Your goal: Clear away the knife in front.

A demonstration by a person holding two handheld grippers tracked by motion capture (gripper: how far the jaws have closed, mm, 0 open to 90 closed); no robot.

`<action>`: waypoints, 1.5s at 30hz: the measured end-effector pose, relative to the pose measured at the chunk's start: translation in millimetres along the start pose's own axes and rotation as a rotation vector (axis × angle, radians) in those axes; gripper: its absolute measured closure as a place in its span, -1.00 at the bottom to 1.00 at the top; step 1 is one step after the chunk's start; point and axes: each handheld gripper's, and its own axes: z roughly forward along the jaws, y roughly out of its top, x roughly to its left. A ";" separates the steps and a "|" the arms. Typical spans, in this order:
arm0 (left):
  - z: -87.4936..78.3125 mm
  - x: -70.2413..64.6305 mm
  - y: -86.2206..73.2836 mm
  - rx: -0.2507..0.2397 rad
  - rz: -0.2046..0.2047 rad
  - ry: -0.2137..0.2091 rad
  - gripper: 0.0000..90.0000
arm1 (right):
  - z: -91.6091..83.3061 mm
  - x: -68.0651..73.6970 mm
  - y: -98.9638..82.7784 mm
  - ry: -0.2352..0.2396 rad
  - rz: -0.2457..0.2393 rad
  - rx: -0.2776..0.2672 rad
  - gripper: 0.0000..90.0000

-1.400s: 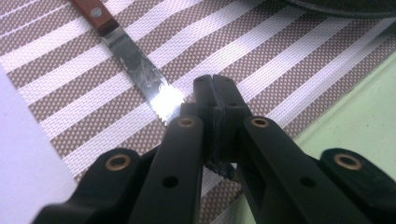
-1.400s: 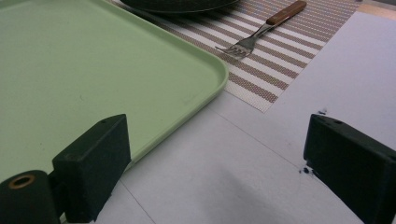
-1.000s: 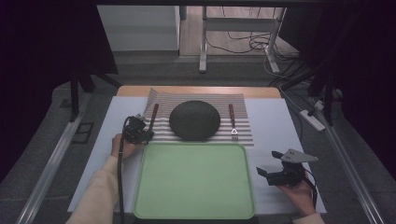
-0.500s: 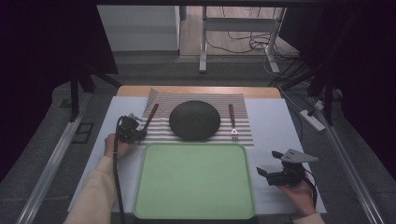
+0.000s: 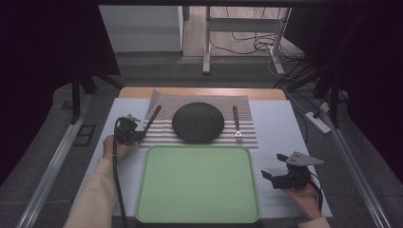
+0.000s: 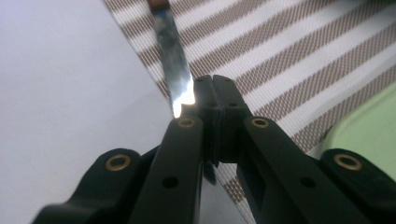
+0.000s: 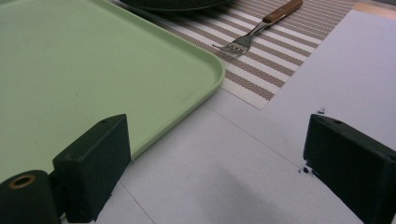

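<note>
Overhead, we see the left gripper (image 5: 129, 130) at the mat's (image 5: 247, 133) left edge, by the tip of the knife (image 5: 153, 118), which lies on the mat left of the dark plate (image 5: 198, 122). The fork (image 5: 236, 124) lies on the mat to the plate's right. A green tray (image 5: 197, 183) sits just below the mat, and the right gripper (image 5: 278, 176) rests on the white table cover (image 5: 280, 123) off the tray's right edge, with bare cover around it.

Along the left gripper (image 6: 213, 84), we find the jaws pressed together, clamped on nothing. The knife (image 6: 173, 60) blade runs up the mat's (image 6: 289, 60) left border, its tip just beside the closed jaws on their left. Open white cover (image 6: 65, 79) spreads farther left; the tray's (image 6: 373, 130) corner shows at right.

Along the right gripper (image 7: 217, 154), we see the jaws wide apart over bare cover (image 7: 243, 154), holding nothing. The tray's (image 7: 93, 65) rounded corner lies ahead to the left, the mat's (image 7: 261, 70) corner just past it, and the fork (image 7: 261, 28) on the mat, well apart from the jaws.
</note>
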 end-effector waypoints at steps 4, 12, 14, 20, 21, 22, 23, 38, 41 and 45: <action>-5.8 2.6 5.3 -0.033 -0.010 -0.008 0.97 | 0.0 0.2 0.1 -0.005 -0.004 0.007 -0.84; 11.2 19.1 43.7 -0.075 -0.033 0.024 0.97 | -1.0 -0.2 0.6 -0.001 0.004 -0.009 -0.83; 14.8 21.6 48.8 -0.082 -0.046 0.019 0.97 | -1.0 -0.2 0.5 -0.001 0.004 -0.007 -0.83; 38.5 32.3 74.0 -0.041 -0.037 0.091 0.97 | -4.2 0.5 -0.6 0.001 0.006 -0.008 -0.83; 42.6 34.7 76.2 -0.032 -0.043 0.092 0.97 | -4.4 0.6 -1.1 -0.002 0.009 -0.012 -0.83; 46.5 37.1 77.9 -0.027 -0.045 0.097 0.98 | -5.1 0.5 -1.5 -0.002 0.012 -0.011 -0.83; 54.0 41.7 80.2 -0.012 -0.054 0.106 0.97 | -6.0 0.2 -2.3 0.001 0.015 -0.014 -0.83; 74.1 38.7 87.2 0.009 -0.035 0.027 0.98 | -6.0 -2.5 -4.8 0.002 0.028 -0.007 -0.83; 74.3 31.4 88.1 0.009 -0.015 -0.004 0.98 | -6.0 -2.4 -4.7 0.002 0.029 -0.009 -0.83; 75.3 22.0 89.7 0.026 0.024 -0.012 0.98 | -6.0 -2.4 -4.7 0.003 0.029 -0.010 -0.83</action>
